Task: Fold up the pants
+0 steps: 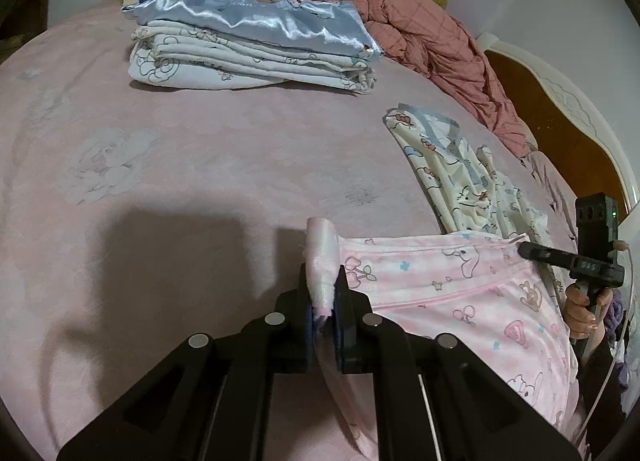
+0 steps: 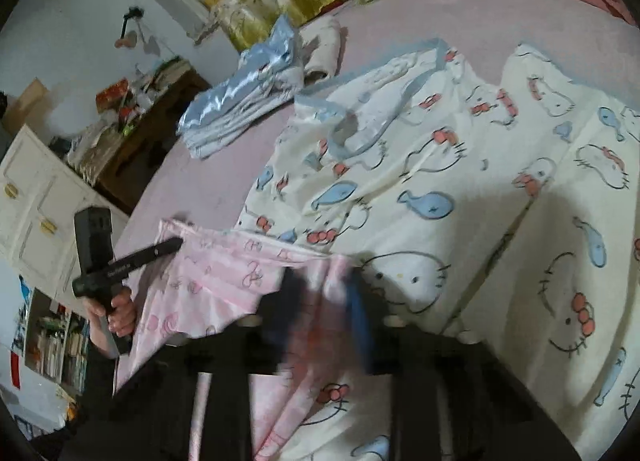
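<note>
Main worry here: the left tongs (image 1: 323,293) are clamped on just a small bunched corner of the pink cartoon-print cotton pants (image 1: 440,293), and the right tongs (image 2: 324,301) look closed on the opposite corner, though that view is blurry, so a quick tug could pop either thin pinch loose and drop the pants, which hang stretched just above the pink bed (image 1: 200,165). The cream cat-print garment (image 2: 460,189) lies right under the far edge and could get dragged along, while the folded white-and-blue stack (image 1: 256,49) sits well clear
</note>
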The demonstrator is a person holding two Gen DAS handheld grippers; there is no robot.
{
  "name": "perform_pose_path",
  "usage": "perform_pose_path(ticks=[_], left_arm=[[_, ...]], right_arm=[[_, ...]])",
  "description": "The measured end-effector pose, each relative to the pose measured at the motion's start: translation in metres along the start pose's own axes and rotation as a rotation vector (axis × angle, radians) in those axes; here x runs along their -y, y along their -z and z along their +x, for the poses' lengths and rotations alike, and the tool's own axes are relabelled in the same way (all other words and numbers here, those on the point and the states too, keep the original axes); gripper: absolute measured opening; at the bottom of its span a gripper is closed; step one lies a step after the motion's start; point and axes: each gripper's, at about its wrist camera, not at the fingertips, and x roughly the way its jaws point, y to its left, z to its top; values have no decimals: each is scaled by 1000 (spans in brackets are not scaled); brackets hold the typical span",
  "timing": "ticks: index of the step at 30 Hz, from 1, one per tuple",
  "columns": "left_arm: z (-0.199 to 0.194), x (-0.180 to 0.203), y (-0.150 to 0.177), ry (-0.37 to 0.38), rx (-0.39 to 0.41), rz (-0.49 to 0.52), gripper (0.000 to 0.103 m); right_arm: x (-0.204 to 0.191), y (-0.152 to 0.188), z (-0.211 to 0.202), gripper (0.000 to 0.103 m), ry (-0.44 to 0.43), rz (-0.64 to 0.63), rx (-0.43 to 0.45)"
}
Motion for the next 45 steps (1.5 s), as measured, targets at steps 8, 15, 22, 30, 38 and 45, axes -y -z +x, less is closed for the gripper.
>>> perform_pose_path(ticks=[8,15,22,30,38,45], left_arm=[[4,-12,-7,66,16,-67,24],[-6,-14,-9,156,75,-86,8],[2,-13,-13,85,63,-95,45],[4,-48,-13,265,73,-276,23],[17,-49,-17,338,-34,-307,43],[23,-14,-21,152,-45,-145,51]], right_arm=[[-7,4,-6,8,19,-57,39],[-11,6,-18,5,34,-85,90],[-27,6,-27,5,63,-146,115],[-10,8,-18,5,70,-76,94],[-4,10,-13,5,71,-59,80],[1,11,-19,5,68,-29,100]])
